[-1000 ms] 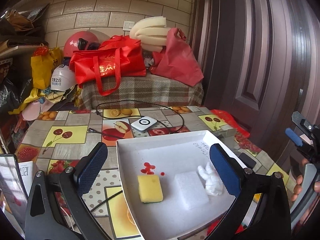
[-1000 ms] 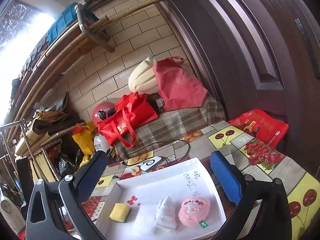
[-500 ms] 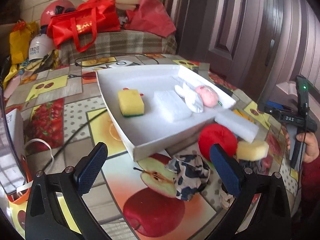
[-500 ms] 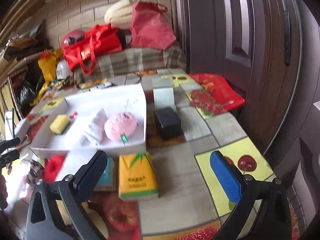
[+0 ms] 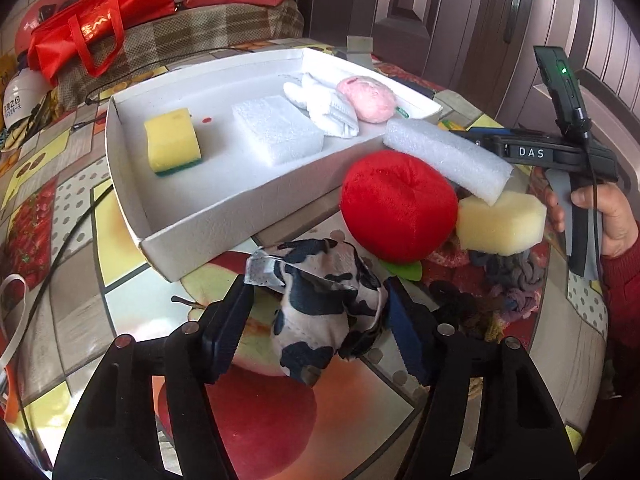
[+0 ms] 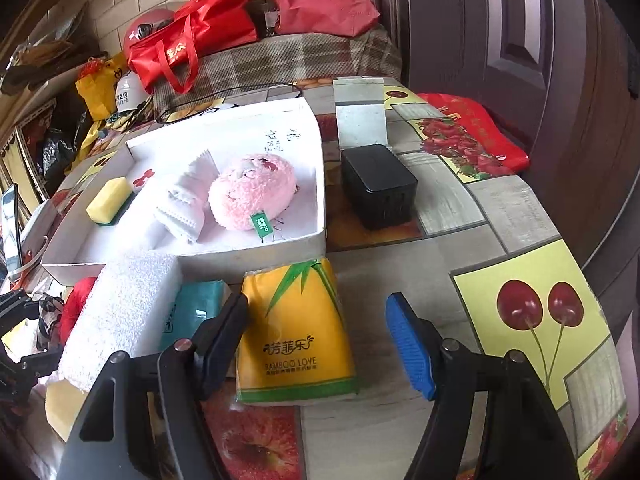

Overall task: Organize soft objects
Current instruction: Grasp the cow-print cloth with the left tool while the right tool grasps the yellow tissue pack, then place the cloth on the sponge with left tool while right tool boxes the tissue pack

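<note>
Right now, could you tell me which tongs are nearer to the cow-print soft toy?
Left. The left tongs straddle the cow-print soft toy, jaws closing on it. The right tongs are across the pile, closing around the yellow tissue pack.

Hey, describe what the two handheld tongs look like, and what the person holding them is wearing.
Both tongs have black plastic arms with silver bolts and ribbed blue pads. The left tongs and the right tongs look alike up close. From the left wrist view, the right tongs' handle is black, marked DAS in white, with a green light and a thin black cable. The hand on it shows a red knitted sleeve.
</note>
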`<state>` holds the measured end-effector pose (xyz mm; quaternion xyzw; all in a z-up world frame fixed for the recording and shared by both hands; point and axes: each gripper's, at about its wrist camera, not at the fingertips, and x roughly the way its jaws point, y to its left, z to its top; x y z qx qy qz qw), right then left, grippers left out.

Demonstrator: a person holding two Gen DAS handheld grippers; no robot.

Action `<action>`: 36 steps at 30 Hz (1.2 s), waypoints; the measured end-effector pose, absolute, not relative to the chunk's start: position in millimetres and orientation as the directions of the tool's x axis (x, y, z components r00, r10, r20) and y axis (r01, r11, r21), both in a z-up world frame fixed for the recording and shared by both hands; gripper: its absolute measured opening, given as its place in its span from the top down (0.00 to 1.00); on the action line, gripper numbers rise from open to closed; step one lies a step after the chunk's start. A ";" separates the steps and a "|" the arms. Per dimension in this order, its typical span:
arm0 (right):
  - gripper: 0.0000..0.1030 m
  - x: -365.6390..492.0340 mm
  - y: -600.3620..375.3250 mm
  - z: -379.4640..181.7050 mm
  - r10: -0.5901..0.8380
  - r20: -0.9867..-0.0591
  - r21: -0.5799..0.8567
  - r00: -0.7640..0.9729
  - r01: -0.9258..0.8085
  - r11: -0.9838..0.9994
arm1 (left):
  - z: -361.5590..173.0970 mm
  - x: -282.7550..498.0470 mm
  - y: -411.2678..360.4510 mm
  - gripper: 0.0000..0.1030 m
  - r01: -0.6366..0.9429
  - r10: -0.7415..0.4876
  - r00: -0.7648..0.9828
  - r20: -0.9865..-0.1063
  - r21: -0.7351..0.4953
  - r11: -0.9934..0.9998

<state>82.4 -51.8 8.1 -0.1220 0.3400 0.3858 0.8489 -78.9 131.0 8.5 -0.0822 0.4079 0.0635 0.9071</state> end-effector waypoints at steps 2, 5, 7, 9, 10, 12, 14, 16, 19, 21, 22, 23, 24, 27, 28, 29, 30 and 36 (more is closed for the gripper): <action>0.31 79.8 -51.2 7.5 0.581 -0.670 0.061 0.462 -0.745 0.664 | 10.4 -82.2 133.5 0.36 -0.186 0.043 0.672 -0.740 -0.113 0.976; 0.31 77.9 -50.3 7.4 0.581 -0.670 0.056 0.461 -0.750 0.659 | 10.6 -83.4 135.4 0.42 -0.190 0.041 0.672 -0.740 -0.118 0.975; 0.31 76.5 -48.6 6.8 0.581 -0.673 0.049 0.458 -0.756 0.653 | 10.9 -83.3 132.8 0.48 -0.181 0.041 0.671 -0.740 -0.110 0.977; 0.31 75.8 -46.0 5.4 0.575 -0.682 0.043 0.452 -0.760 0.648 | 11.0 -82.6 130.2 0.50 -0.171 0.039 0.670 -0.742 -0.103 0.980; 0.31 76.2 -46.1 5.8 0.574 -0.682 0.042 0.454 -0.759 0.650 | 11.4 -82.0 129.5 0.50 -0.172 0.043 0.669 -0.742 -0.099 0.980; 0.30 76.7 -51.8 9.2 0.587 -0.664 0.056 0.464 -0.751 0.658 | 11.9 -82.9 131.1 0.50 -0.181 0.047 0.674 -0.737 -0.104 0.978; 0.30 76.8 -57.7 13.0 0.594 -0.644 0.059 0.482 -0.742 0.667 | 13.2 -84.8 133.3 0.50 -0.183 0.040 0.684 -0.728 -0.118 0.976; 0.30 77.9 -58.2 13.0 0.589 -0.645 0.056 0.487 -0.738 0.672 | 13.2 -84.9 133.1 0.50 -0.184 0.042 0.685 -0.728 -0.117 0.976; 0.30 80.1 -53.4 6.5 0.567 -0.677 0.052 0.470 -0.737 0.674 | 12.6 -83.0 131.9 0.50 -0.184 0.047 0.678 -0.733 -0.108 0.977; 0.30 79.9 -49.5 3.4 0.558 -0.692 0.046 0.458 -0.743 0.668 | 11.4 -82.7 134.1 0.50 -0.191 0.045 0.673 -0.738 -0.114 0.975; 0.30 79.5 -47.6 2.2 0.553 -0.699 0.040 0.454 -0.746 0.665 | 11.2 -82.8 135.3 0.50 -0.192 0.041 0.673 -0.739 -0.120 0.974; 0.31 78.6 -45.6 1.4 0.549 -0.704 0.035 0.451 -0.750 0.661 | 11.2 -82.8 135.5 0.50 -0.192 0.040 0.673 -0.738 -0.123 0.974; 0.31 78.2 -44.1 0.7 0.548 -0.707 0.032 0.447 -0.754 0.656 | 10.9 -82.9 135.0 0.50 -0.192 0.041 0.673 -0.739 -0.120 0.974; 0.52 79.8 -44.2 -0.8 0.547 -0.714 0.042 0.438 -0.752 0.658 | 10.9 -82.0 132.3 0.65 -0.185 0.046 0.672 -0.739 -0.108 0.977; 0.52 80.3 -45.9 0.4 0.551 -0.709 0.048 0.440 -0.749 0.661 | 11.2 -82.4 132.0 0.69 -0.184 0.046 0.674 -0.738 -0.107 0.977; 0.52 79.9 -47.9 1.7 0.556 -0.702 0.053 0.445 -0.746 0.664 | 11.6 -83.0 132.1 0.69 -0.185 0.048 0.676 -0.735 -0.106 0.977; 0.53 79.4 -49.9 3.5 0.563 -0.694 0.058 0.448 -0.745 0.665 | 12.0 -83.9 132.4 0.69 -0.187 0.051 0.680 -0.732 -0.107 0.976; 0.53 76.0 -60.7 12.7 0.590 -0.643 0.074 0.488 -0.728 0.682 | 18.5 -91.6 134.5 0.70 -0.213 0.082 0.713 -0.696 -0.105 0.971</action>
